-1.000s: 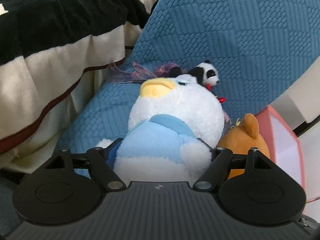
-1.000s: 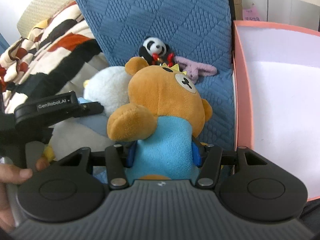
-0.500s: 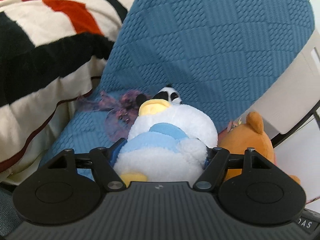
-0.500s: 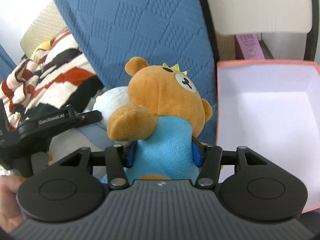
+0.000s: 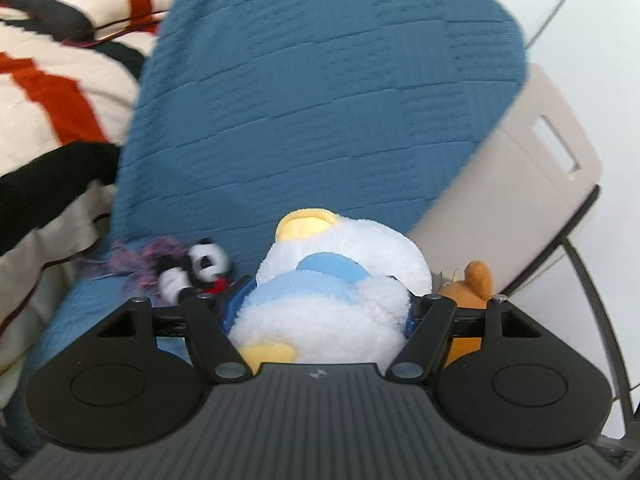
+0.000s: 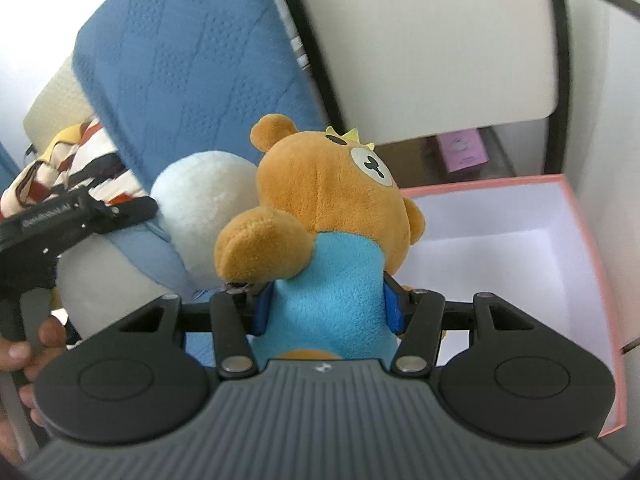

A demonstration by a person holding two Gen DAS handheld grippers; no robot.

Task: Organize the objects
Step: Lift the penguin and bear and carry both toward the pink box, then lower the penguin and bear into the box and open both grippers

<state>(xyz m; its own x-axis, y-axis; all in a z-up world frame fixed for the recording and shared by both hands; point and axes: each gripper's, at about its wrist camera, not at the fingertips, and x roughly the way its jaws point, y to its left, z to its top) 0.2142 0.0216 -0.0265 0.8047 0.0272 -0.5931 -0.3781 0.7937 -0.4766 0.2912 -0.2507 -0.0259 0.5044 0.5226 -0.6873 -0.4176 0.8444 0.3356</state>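
Note:
My left gripper (image 5: 320,312) is shut on a white and light-blue penguin plush (image 5: 332,280) with a yellow beak, held above the blue quilted cushion (image 5: 320,100). My right gripper (image 6: 326,304) is shut on an orange bear plush (image 6: 332,208) in a blue shirt, held up to the left of the open pink box (image 6: 592,248). The penguin also shows in the right wrist view (image 6: 196,208), with the left gripper's body on the left. The bear's ear peeks in at the right of the left wrist view (image 5: 476,280). A small panda plush (image 5: 204,264) lies on the cushion.
A purple ribbon-like scrap (image 5: 136,260) lies beside the panda. A striped blanket (image 5: 52,100) is heaped on the left. A beige chair back (image 6: 432,40) with a black frame stands behind the box. A purple packet (image 6: 462,150) sits under it.
Both grippers have lifted their plush toys up off the cushion. The panda now shows lower and to the left in the left wrist view; the pink box sits lower in the right view.

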